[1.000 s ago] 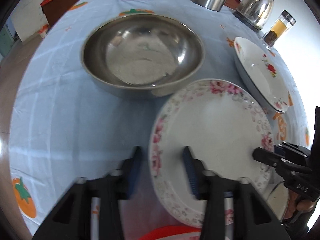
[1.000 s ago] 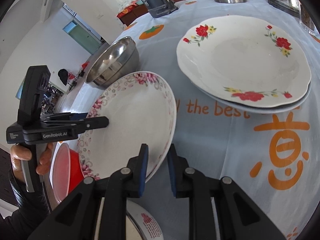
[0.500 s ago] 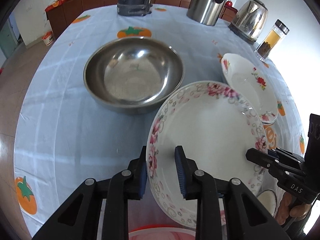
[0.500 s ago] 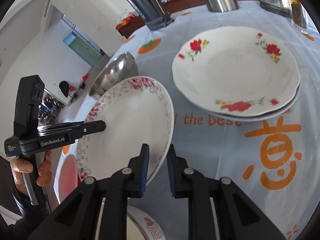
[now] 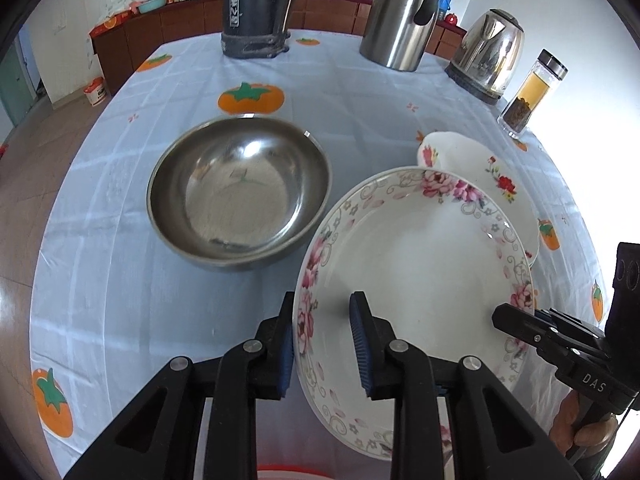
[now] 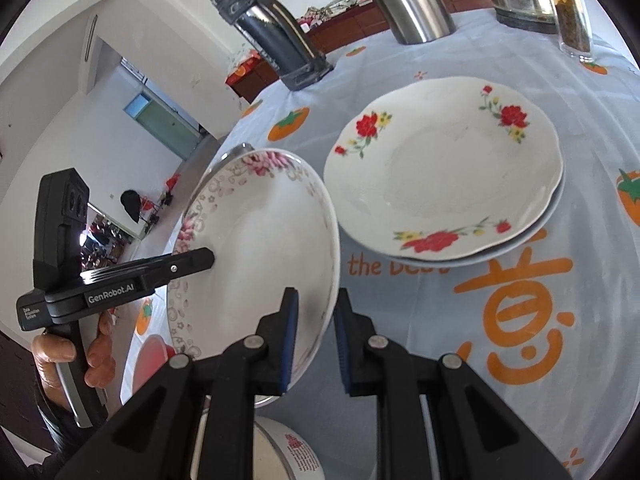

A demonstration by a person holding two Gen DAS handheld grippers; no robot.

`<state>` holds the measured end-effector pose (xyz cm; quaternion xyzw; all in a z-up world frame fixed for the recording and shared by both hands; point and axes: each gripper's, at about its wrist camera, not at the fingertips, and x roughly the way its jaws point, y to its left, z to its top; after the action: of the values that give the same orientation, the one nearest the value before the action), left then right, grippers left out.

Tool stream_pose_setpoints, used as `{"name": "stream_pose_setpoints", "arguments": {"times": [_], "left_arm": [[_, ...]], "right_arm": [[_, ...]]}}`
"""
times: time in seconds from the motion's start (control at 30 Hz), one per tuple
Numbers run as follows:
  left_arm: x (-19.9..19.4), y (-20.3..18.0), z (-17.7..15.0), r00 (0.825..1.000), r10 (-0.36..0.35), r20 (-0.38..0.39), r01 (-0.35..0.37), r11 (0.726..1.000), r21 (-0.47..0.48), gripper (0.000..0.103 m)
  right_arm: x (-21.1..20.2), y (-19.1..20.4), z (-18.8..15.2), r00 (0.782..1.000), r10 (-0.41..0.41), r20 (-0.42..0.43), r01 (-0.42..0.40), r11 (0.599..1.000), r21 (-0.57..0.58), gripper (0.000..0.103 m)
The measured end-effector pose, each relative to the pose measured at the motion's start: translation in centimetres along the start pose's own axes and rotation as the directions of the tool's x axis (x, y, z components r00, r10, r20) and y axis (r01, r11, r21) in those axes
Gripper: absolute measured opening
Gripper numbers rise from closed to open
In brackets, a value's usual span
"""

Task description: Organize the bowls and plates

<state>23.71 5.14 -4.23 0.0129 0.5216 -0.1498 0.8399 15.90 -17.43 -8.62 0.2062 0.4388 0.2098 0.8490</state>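
Observation:
A white plate with a pink flower rim [image 5: 420, 272] [image 6: 264, 248] is held in the air, tilted, above the table. My left gripper [image 5: 322, 344] is shut on its left rim. My right gripper [image 6: 314, 336] is shut on its right rim; it also shows in the left wrist view [image 5: 520, 326]. A stack of red-flowered plates [image 6: 444, 168] [image 5: 492, 176] lies on the table just to the right. A steel bowl [image 5: 240, 192] sits to the left, apart from the plate.
At the table's back stand a dark flask [image 5: 256, 8], a steel jug [image 5: 404, 16], a kettle [image 5: 488, 56] and a glass jar [image 5: 532, 96]. A red bowl [image 6: 150, 356] and a white bowl [image 6: 280, 452] sit below the lifted plate.
The left gripper closed on the plate's left rim. Both grippers lifted the plate off the table and tilted it up, toward the red-flowered plates.

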Motion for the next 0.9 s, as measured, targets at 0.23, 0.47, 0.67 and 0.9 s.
{"name": "stream_pose_setpoints", "arguments": {"times": [0.23, 0.47, 0.67, 0.9], "left_arm": [[-0.8, -2.2, 1.8, 0.999, -0.023, 0.038, 0.023, 0.999, 0.024, 0.028], [-0.4, -5.7, 4.5, 0.997, -0.034, 0.069, 0.029, 0.997, 0.078, 0.028], [1.6, -8.2, 6.6, 0.997, -0.041, 0.072, 0.035, 0.996, 0.077, 0.028], [4.6, -10.5, 7.5, 0.998, -0.022, 0.059, 0.017, 0.997, 0.081, 0.028]], "right_arm": [[-3.2, -0.7, 1.1, 0.998, -0.008, 0.058, 0.008, 1.000, -0.003, 0.018], [-5.8, -2.9, 3.5, 0.991, -0.051, 0.125, 0.047, 0.998, 0.040, 0.018], [-6.4, -5.0, 5.3, 0.980, -0.111, 0.167, 0.100, 0.992, 0.075, 0.018], [-5.6, -8.7, 6.0, 0.976, -0.136, 0.171, 0.112, 0.984, 0.142, 0.018]]}}
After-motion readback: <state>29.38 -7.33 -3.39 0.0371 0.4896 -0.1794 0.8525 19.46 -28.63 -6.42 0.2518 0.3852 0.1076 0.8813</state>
